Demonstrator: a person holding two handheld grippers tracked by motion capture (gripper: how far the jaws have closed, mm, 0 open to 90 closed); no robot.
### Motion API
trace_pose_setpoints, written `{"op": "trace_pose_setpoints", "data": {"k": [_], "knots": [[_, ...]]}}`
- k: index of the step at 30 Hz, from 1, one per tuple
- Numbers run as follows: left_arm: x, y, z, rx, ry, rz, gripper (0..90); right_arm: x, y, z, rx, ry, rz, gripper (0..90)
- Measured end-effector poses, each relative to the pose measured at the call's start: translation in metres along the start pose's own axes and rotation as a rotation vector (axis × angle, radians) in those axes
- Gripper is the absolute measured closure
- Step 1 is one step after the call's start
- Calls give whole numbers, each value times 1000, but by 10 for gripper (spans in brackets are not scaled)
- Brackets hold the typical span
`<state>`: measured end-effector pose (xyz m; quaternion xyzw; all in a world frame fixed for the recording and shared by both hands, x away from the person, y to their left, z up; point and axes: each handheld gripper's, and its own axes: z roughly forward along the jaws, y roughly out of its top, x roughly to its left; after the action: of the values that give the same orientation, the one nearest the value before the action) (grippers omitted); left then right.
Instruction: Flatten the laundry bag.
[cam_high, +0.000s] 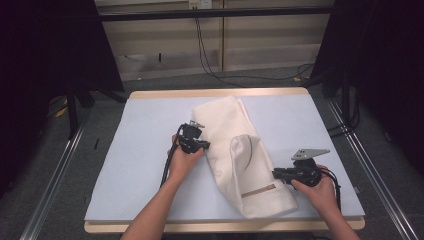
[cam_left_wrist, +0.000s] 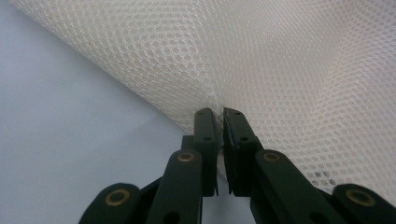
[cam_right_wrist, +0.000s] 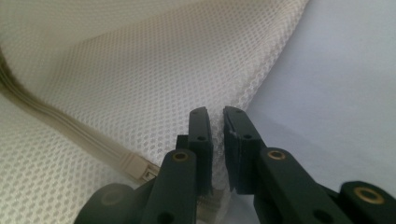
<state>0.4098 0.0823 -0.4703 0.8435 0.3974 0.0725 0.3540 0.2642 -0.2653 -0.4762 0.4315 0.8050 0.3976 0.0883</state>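
While the left tool (cam_high: 196, 141) pinches the cream mesh garment's (cam_high: 235, 155) left edge at frame centre on the worktop (cam_high: 145, 145), thin grip may slip; right tool (cam_high: 281, 173) clamps the lower-right hem, zipper (cam_right_wrist: 70, 128) could snag.
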Motion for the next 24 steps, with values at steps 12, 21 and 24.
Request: {"op": "trace_pose_setpoints", "data": {"k": [12,21,24], "knots": [[11,4,-8,-7,-19,-39,711,4,1,2,-18,-15,13,632],[3,5,-27,-40,-45,-19,535,-5,18,2,-74,-44,39,643],[-1,6,-26,-38,-81,-22,509,-4,27,7,-86,-39,33,643]]}}
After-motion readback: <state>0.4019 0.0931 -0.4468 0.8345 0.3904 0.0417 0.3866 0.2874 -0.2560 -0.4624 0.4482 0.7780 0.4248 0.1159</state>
